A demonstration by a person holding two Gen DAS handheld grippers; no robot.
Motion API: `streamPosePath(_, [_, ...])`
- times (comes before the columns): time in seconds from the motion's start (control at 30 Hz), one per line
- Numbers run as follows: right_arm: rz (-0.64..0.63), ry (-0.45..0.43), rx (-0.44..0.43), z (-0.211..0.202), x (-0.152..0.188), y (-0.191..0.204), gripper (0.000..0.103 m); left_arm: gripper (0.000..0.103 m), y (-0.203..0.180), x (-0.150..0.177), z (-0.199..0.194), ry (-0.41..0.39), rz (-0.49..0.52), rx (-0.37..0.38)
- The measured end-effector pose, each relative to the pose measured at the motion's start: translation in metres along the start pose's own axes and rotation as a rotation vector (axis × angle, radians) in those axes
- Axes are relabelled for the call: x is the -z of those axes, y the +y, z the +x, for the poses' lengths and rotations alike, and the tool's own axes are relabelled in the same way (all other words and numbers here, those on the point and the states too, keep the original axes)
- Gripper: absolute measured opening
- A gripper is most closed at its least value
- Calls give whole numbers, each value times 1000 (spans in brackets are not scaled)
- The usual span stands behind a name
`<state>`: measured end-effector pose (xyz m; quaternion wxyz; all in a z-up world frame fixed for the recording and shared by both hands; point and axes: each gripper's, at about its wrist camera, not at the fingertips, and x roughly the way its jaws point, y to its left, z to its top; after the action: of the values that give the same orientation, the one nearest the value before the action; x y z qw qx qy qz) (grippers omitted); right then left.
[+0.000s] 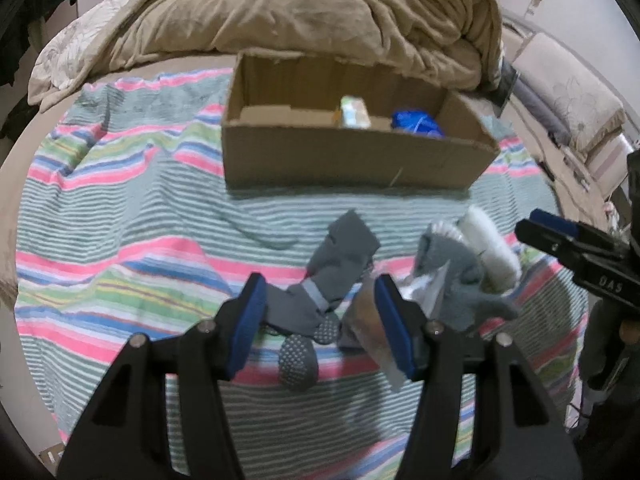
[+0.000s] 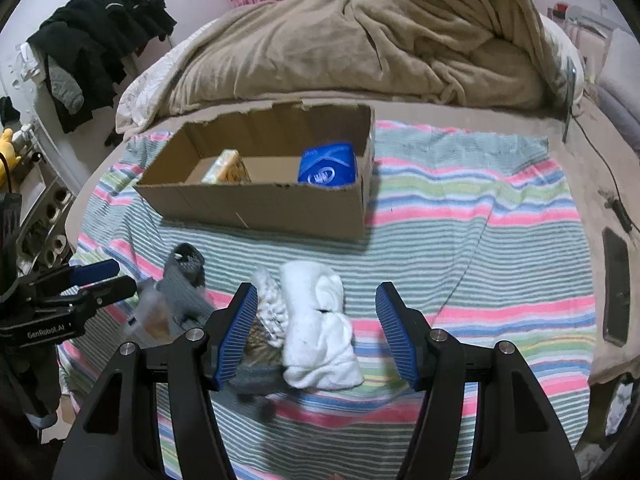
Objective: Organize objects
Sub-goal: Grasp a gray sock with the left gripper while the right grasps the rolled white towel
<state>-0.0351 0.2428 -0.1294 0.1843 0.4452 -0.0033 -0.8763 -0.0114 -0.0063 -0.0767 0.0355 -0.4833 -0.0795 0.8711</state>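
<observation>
Hovering: right hand-held gripper (image 2: 316, 334) open over white towel (image 2: 320, 328), nr cardboard box (image 2: 256, 204).

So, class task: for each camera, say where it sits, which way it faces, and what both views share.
Left wrist: sits on the left claw, facing forward over grey socks toward the cardboard box; the right claw shows at the right edge.
Right wrist: sits on the right claw, facing a white towel; the left claw shows at left.
Shared: box, striped blanket, beige duvet.
</observation>
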Motion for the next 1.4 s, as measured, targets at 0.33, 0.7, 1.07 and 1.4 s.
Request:
streamPosePath(0.33, [4,56,-13,20,8,-3,65,58,2,-3,27,46,62,-29])
streamPosePath(0.7, [14,114,-25,42,12,-6,65,58,1,-5,52,92,83,29])
streamPosePath(1.07, [41,126,-92,46,13,-13,45,54,5,-8,63,67,81,76])
streamPosePath(1.4, [20,112,-82,40,13,-9,39,29,-10,-7,54,39,126,113])
